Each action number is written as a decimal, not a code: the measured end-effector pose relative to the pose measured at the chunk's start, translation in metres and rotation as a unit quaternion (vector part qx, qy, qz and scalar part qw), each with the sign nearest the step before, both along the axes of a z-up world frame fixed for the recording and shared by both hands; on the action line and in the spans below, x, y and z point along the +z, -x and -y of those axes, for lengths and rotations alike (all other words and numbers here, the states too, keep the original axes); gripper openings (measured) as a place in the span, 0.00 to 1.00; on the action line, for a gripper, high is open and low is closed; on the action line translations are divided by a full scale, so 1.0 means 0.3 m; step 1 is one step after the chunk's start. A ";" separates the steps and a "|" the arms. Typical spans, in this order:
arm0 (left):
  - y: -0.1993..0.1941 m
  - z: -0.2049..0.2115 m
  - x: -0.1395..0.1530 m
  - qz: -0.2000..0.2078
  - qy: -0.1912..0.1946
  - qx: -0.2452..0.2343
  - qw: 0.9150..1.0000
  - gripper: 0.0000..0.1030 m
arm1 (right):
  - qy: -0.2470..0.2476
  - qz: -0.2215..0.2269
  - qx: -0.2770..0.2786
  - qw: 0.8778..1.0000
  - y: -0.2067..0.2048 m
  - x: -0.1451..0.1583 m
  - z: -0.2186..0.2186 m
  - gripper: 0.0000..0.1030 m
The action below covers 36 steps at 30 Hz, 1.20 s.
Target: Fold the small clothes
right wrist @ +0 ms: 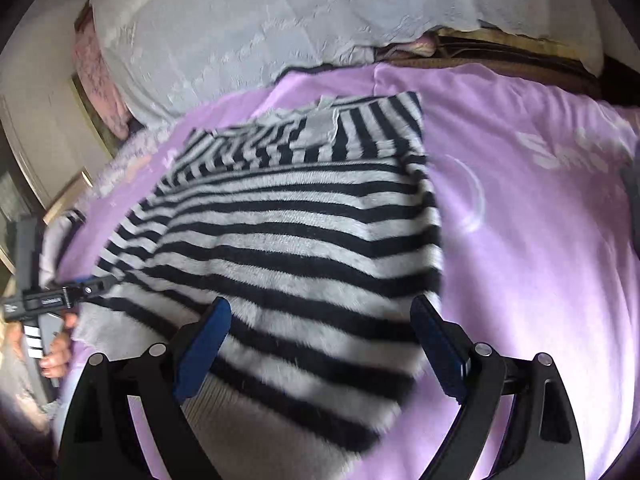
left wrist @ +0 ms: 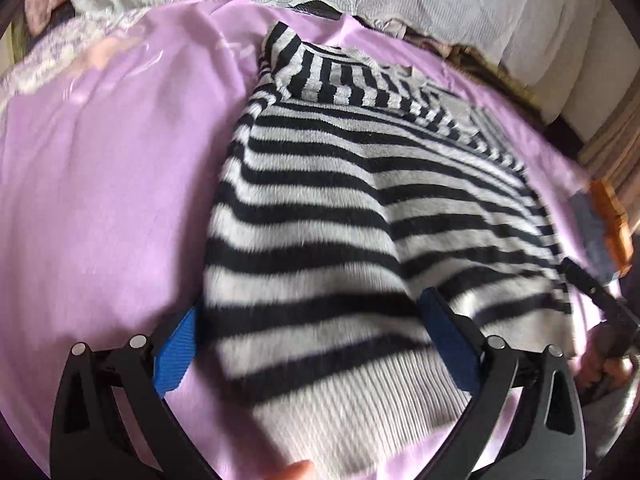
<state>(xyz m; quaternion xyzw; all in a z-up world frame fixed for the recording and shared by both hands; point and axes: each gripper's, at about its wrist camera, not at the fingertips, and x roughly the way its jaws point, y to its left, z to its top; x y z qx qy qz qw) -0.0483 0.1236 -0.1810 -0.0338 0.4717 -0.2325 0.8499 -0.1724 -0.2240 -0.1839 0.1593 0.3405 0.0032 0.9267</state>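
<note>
Underneath everything lies a lilac sheet with faint pale print, filling most of both views. Along the top of each frame runs a pale grey embroidered cover, with a pink cloth at the upper left of the right wrist view. A striped sweater, black and grey-white, lies flat on the sheet in the middle of both frames, its sleeves folded across the far end and its ribbed hem nearest the cameras. The left claw stands open, blue pads either side of the hem. The right claw is likewise open over the sweater's near edge. An orange object sits at the right edge of the left wrist view, too blurred to identify.
</note>
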 end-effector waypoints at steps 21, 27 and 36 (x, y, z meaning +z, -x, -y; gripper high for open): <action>-0.009 -0.022 -0.014 -0.076 0.113 -0.089 0.987 0.92 | -0.253 -0.034 0.071 0.964 0.046 -0.130 0.108 0.50; 0.002 -0.033 -0.030 -0.081 0.106 -0.068 0.989 0.54 | -0.247 -0.050 0.095 0.963 0.034 -0.130 0.071 0.50; -0.022 -0.038 -0.074 -0.133 0.134 -0.071 0.979 0.10 | -0.241 -0.062 0.119 0.961 0.042 -0.138 0.031 0.28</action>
